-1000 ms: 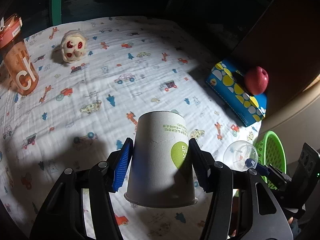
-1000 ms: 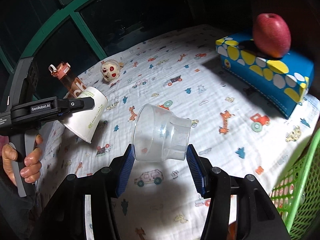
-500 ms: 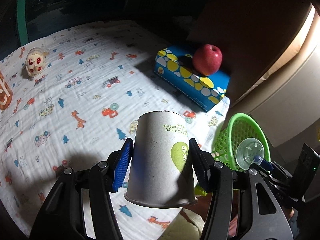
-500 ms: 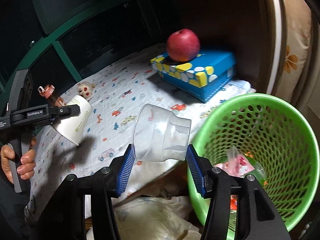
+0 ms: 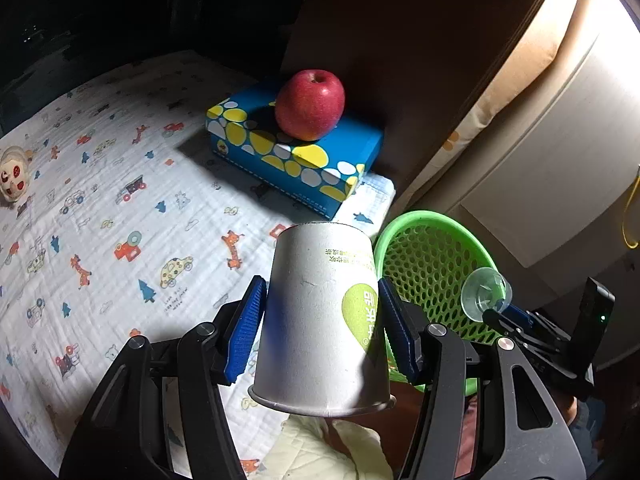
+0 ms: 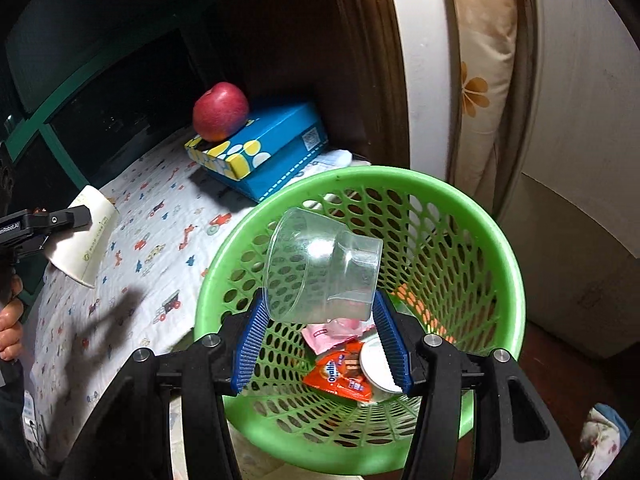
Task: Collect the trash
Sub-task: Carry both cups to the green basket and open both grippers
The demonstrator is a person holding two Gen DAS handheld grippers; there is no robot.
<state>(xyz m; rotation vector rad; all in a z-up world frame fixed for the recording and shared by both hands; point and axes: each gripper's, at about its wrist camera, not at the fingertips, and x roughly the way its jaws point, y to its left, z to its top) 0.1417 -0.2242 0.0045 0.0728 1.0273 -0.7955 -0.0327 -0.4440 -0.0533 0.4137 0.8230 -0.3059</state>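
Observation:
My left gripper is shut on a white paper cup held upside down above the bed's edge, left of the green mesh basket. My right gripper is shut on a clear plastic cup, tilted on its side directly over the basket's opening. The basket holds an orange Ovaltine wrapper, a pink wrapper and a white lid. The clear cup and right gripper also show in the left wrist view. The paper cup shows at the left of the right wrist view.
A red apple sits on a blue and yellow tissue box on the printed bed sheet. A small toy face lies at the far left. A wooden panel and a cushion stand behind the basket.
Both grippers have swung right, away from the bed. The right gripper with the clear cup now hangs over the basket. The left gripper with the paper cup has come near the basket.

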